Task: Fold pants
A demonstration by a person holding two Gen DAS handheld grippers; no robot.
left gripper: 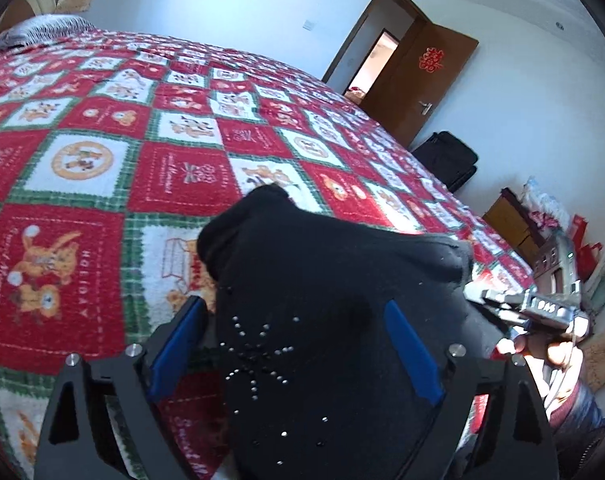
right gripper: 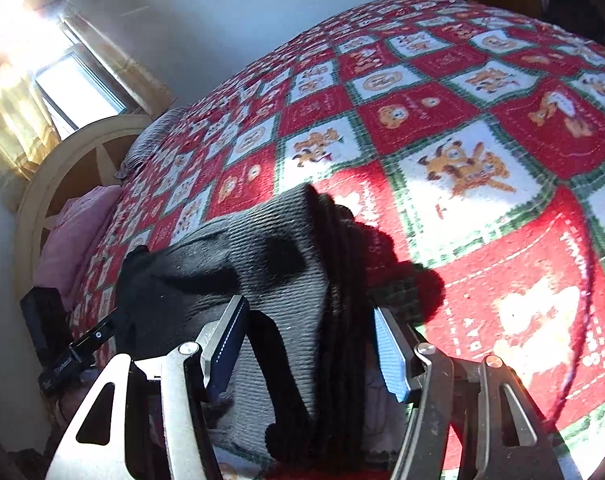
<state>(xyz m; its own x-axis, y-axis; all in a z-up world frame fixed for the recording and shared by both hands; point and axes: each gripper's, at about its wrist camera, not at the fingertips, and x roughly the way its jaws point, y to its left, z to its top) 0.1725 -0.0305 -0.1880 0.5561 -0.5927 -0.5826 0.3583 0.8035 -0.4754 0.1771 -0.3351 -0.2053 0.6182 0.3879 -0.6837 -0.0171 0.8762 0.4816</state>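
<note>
Black pants [left gripper: 322,280] with small studs lie bunched on the red, white and green blanket [left gripper: 102,160], near its front edge. In the left wrist view my left gripper [left gripper: 294,312] is open, its blue pads on either side of the fabric. In the right wrist view the ribbed waistband end of the pants [right gripper: 270,260] lies between the fingers of my right gripper [right gripper: 306,316], which is open around it. The right gripper also shows in the left wrist view [left gripper: 534,304] at the pants' right end.
The blanket covers a large bed. A brown door [left gripper: 418,80] stands open at the far wall, with a black bag [left gripper: 446,156] and boxes on the floor beside the bed. A headboard [right gripper: 62,184], pink pillow [right gripper: 74,236] and window [right gripper: 78,92] are at the bed's other end.
</note>
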